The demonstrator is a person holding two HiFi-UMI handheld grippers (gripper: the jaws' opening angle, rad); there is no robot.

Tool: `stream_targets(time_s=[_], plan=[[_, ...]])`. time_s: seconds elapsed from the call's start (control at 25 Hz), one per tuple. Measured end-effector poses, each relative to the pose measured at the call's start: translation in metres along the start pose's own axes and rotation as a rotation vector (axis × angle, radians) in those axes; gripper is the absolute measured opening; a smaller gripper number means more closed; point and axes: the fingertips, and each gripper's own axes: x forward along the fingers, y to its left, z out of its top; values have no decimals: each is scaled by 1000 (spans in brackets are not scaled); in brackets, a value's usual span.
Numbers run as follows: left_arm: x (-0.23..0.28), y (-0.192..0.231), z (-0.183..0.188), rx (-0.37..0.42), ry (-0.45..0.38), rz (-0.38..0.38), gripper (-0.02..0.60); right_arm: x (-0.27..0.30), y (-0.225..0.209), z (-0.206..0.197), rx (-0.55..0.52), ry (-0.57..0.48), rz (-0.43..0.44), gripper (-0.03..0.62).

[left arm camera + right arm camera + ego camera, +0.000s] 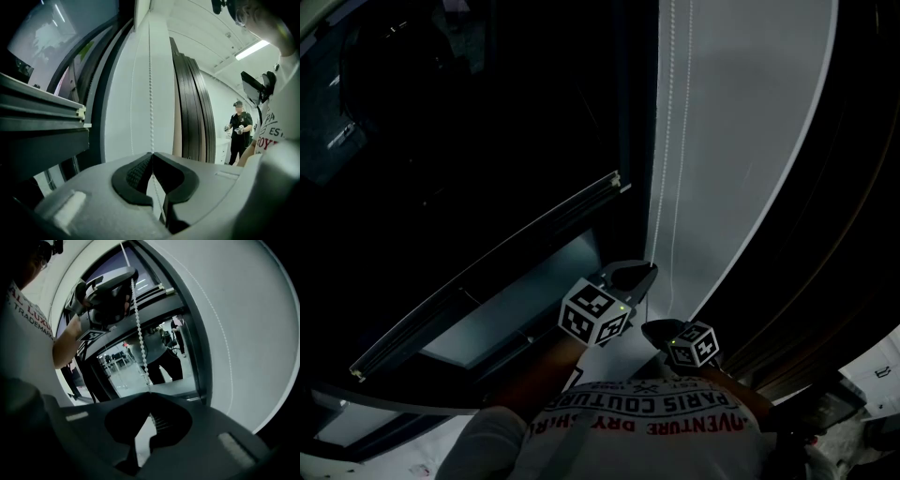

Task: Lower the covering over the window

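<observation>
White blind fabric fills the upper right of my head view. The bead chain runs down its left edge, beside the dark window frame. At lower centre, my left gripper has its jaws pressed together on the bead chain, which rises straight up the middle of the left gripper view. My right gripper also pinches the bead chain. In the right gripper view the strand stretches from its tips up to the left gripper at the upper left.
</observation>
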Motion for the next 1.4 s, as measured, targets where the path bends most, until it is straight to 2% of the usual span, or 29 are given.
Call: stream_targets(time_s=[0.24, 0.44, 0.6, 0.68, 0.84, 1.0, 1.12, 1.24, 1.4], plan=[[0, 9, -33, -9, 33, 39, 8, 2, -1, -28, 42, 65, -7, 8], [-3, 9, -52, -58, 37, 41, 6, 10, 13, -46, 9, 139, 51, 9], [-5, 8, -55, -64, 28, 39, 6, 3, 11, -33, -10, 101, 35, 22], [-6, 10, -56, -66, 24, 42, 6, -10, 6, -10, -6, 48, 21, 84], [-11, 8, -57, -73, 16, 44, 6, -46, 7, 65, -39, -103, 26, 98], [-11, 5, -58, -72, 16, 38, 6, -80, 30, 155, -196, -248, 47, 100], [-12, -1, -57, -67, 13, 30, 6, -98, 56, 208, -293, -328, 73, 104], [-14, -9, -56, -64, 9, 18, 6, -110, 77, 247, -317, -406, 91, 105], [-15, -15, -57, -60, 14, 6, 8, -111, 88, 274, -361, -445, 75, 107]])
